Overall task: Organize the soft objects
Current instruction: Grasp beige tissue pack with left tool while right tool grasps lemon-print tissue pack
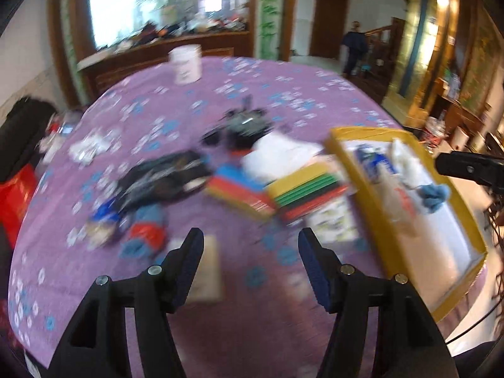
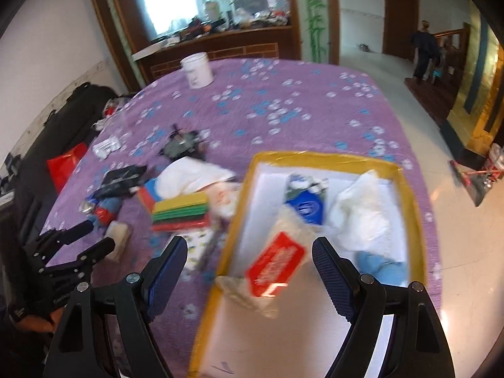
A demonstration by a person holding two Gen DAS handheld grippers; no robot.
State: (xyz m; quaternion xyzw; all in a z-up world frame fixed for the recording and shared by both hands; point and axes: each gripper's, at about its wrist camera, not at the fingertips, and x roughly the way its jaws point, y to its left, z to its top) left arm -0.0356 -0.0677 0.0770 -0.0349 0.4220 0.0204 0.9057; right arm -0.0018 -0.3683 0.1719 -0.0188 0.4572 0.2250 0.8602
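A yellow-rimmed white box [image 2: 406, 189] lies on the purple tablecloth; it also shows in the left wrist view [image 1: 352, 163]. In it lie a red-and-clear packet [image 2: 275, 263], a blue pouch [image 2: 305, 209], a white cloth [image 2: 362, 214] and a blue cloth [image 2: 381, 266]. My right gripper [image 2: 249, 253] is open and empty above the box's near end. My left gripper [image 1: 250, 244] is open and empty above the cloth, to the left of the box. Beyond it lie a stack of coloured sponges [image 1: 302, 192], a white cloth [image 1: 280, 156], a black bag [image 1: 163, 178] and a blue-and-red soft item [image 1: 146, 230].
A white cup [image 2: 197, 70] stands at the table's far side. A dark toy-like object [image 2: 182, 143] sits mid-table. A patterned cloth [image 2: 198, 245] and a small pale pack [image 2: 118, 236] lie near the box. A person stands far back right. Both views are motion-blurred.
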